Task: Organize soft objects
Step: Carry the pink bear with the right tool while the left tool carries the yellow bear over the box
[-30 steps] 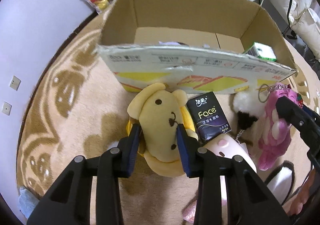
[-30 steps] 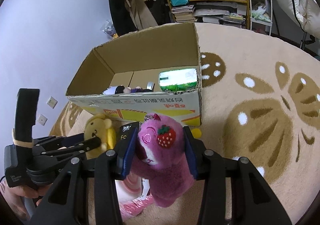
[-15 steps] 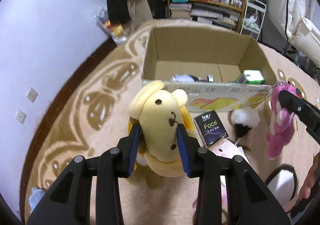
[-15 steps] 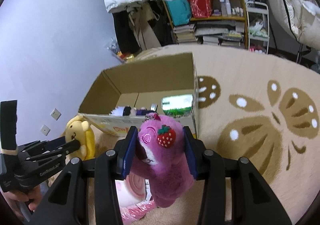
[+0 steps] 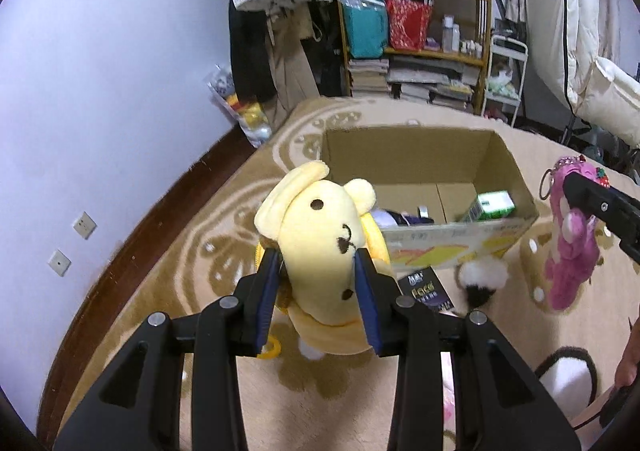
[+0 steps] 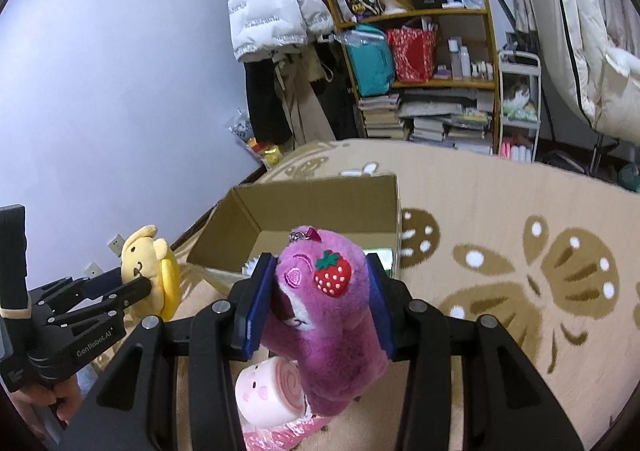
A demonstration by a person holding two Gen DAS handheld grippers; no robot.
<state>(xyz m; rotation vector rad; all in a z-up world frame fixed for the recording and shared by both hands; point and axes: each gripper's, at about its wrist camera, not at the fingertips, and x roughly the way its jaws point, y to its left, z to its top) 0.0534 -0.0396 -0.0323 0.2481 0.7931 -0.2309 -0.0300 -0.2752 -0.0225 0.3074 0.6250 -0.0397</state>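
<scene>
My left gripper (image 5: 318, 291) is shut on a yellow plush dog (image 5: 320, 235), held in the air above the rug and short of the open cardboard box (image 5: 408, 155). From the right wrist view that dog (image 6: 150, 259) hangs at the left, level with the box's near left corner. My right gripper (image 6: 320, 305) is shut on a pink plush bear (image 6: 324, 315) with a strawberry on its head, lifted just in front of the box (image 6: 320, 207). The bear (image 5: 572, 235) dangles beyond the box's right corner in the left wrist view. The box holds a green carton (image 5: 490, 205) and some dark items.
On the beige patterned rug (image 6: 500, 251) lie a black tissue pack (image 5: 428, 289), a white-and-black pompom (image 5: 482, 279) and a pink roll-shaped plush (image 6: 268, 391). A cluttered wooden shelf (image 6: 424, 51) and hanging coats stand beyond the box. The wall runs along the left.
Both grippers have risen with their toys and tilted up, so the box looks smaller and farther and the shelf has come into view. The dog and the bear have left the rug.
</scene>
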